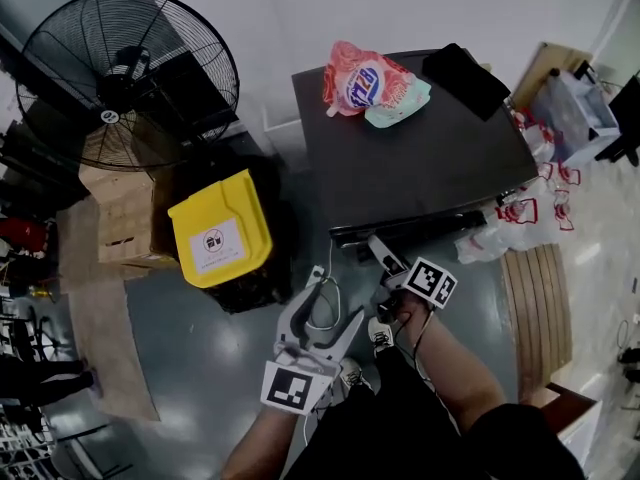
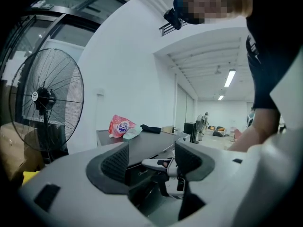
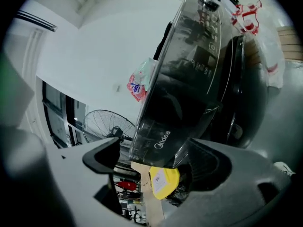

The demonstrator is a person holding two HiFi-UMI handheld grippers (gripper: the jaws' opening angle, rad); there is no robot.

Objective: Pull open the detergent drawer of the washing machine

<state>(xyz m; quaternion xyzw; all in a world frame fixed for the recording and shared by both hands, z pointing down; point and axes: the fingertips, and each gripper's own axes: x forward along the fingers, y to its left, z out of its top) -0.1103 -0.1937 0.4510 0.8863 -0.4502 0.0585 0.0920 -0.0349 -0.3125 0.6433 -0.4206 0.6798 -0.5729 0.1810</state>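
The dark washing machine [image 1: 420,158] stands ahead of me, with its front panel facing me. In the right gripper view the panel is tilted, and the detergent drawer front [image 3: 163,138] with white lettering sits at its lower left end. My right gripper [image 1: 382,263] is up against that end of the panel. Its jaws [image 3: 154,162] stand wide, with the drawer's corner between them and the left pad clear of it. My left gripper [image 1: 330,303] hangs lower and to the left, open [image 2: 151,162], with nothing in it. Whether the drawer is out at all I cannot tell.
A pink detergent bag [image 1: 370,83] and a black item [image 1: 465,76] lie on the machine's top. Left of the machine stand a yellow bin [image 1: 220,230], cardboard boxes [image 1: 125,213] and a big floor fan [image 1: 125,78]. At the right are plastic bags [image 1: 520,213] and a wooden pallet [image 1: 540,298].
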